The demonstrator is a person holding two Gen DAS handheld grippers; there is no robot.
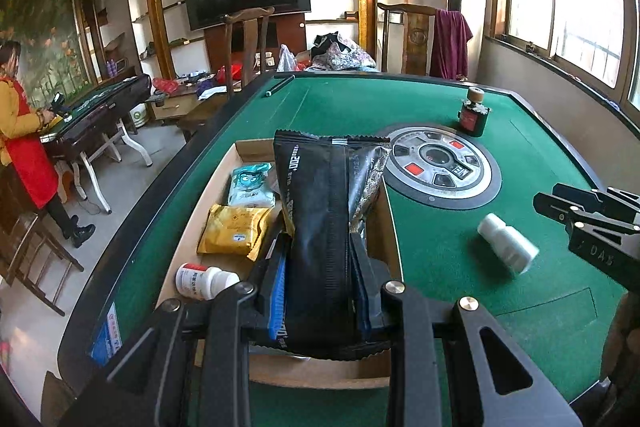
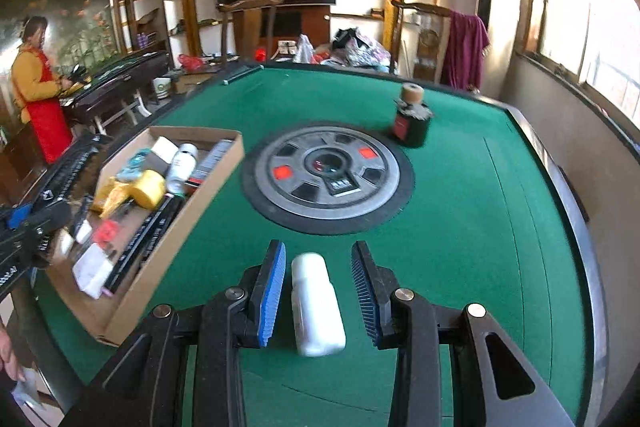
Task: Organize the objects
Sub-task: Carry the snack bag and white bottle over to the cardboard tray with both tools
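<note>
My left gripper (image 1: pixel 322 259) is shut on a black foil packet (image 1: pixel 324 227) and holds it upright over the cardboard box (image 1: pixel 224 171). The box holds a yellow pouch (image 1: pixel 234 233), a teal wipes pack (image 1: pixel 250 185) and a white pill bottle (image 1: pixel 204 281). My right gripper (image 2: pixel 318 261) is open, its blue pads on either side of a white bottle (image 2: pixel 316 307) lying on the green felt; the bottle also shows in the left wrist view (image 1: pixel 508 243). The box shows at the left of the right wrist view (image 2: pixel 160 251).
A dark ink bottle with a cork top (image 2: pixel 412 119) stands beyond the round centre console (image 2: pixel 328 175) of the mahjong table (image 2: pixel 480 227). A person in a red apron (image 1: pixel 24 147) stands at another table far left. Chairs stand at the far edge.
</note>
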